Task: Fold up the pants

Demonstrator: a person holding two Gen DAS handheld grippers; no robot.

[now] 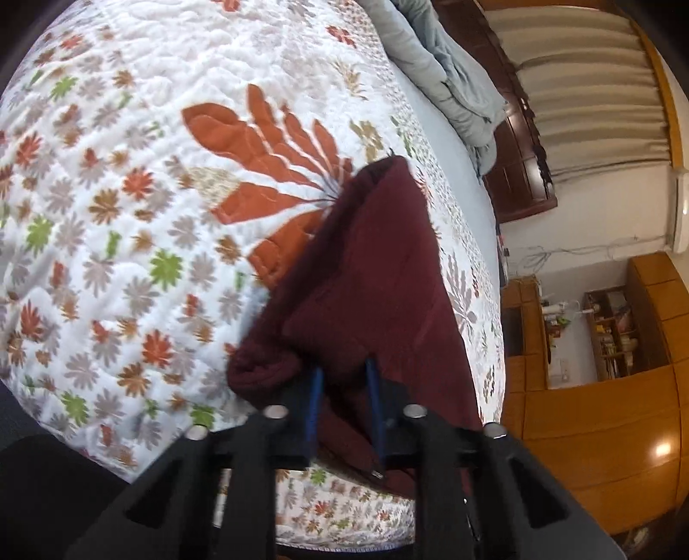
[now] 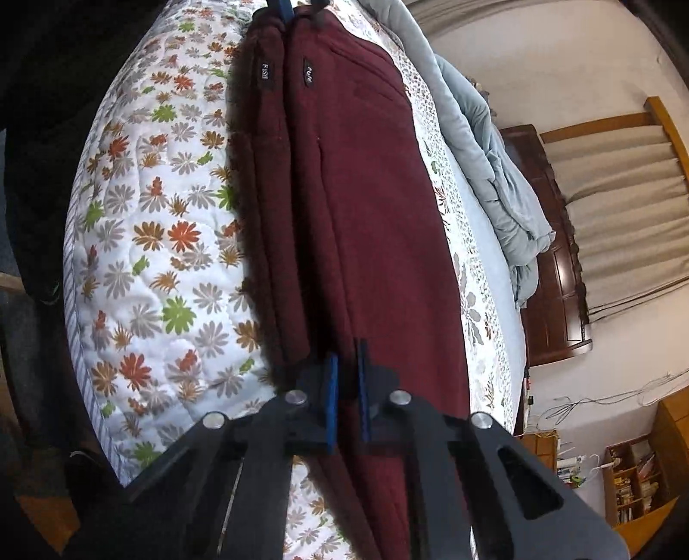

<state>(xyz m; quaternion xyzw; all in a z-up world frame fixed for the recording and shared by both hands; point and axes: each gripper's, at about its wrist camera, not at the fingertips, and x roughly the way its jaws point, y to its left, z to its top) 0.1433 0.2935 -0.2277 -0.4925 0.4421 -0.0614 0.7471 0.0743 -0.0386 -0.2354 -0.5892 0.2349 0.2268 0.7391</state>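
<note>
Dark maroon fleece pants [image 2: 366,206] are stretched lengthwise above a bed with a floral quilt [image 2: 163,241]. My right gripper [image 2: 346,357] is shut on one end of the pants, fabric pinched between its blue pads. My left gripper [image 1: 346,370] is shut on the other end, which bunches in a roll [image 1: 262,366] beside it. The left gripper's blue fingers also show at the far top of the right wrist view [image 2: 284,8]. The pants [image 1: 370,267] hang folded along their length, two small labels [image 2: 265,75] side by side.
A rumpled light blue blanket [image 2: 495,172] lies along the far side of the bed. A dark wooden headboard [image 2: 555,267], curtains [image 2: 624,206] and orange wooden cabinets with shelves [image 1: 603,344] stand beyond. The quilt [image 1: 129,194] spreads wide to the left.
</note>
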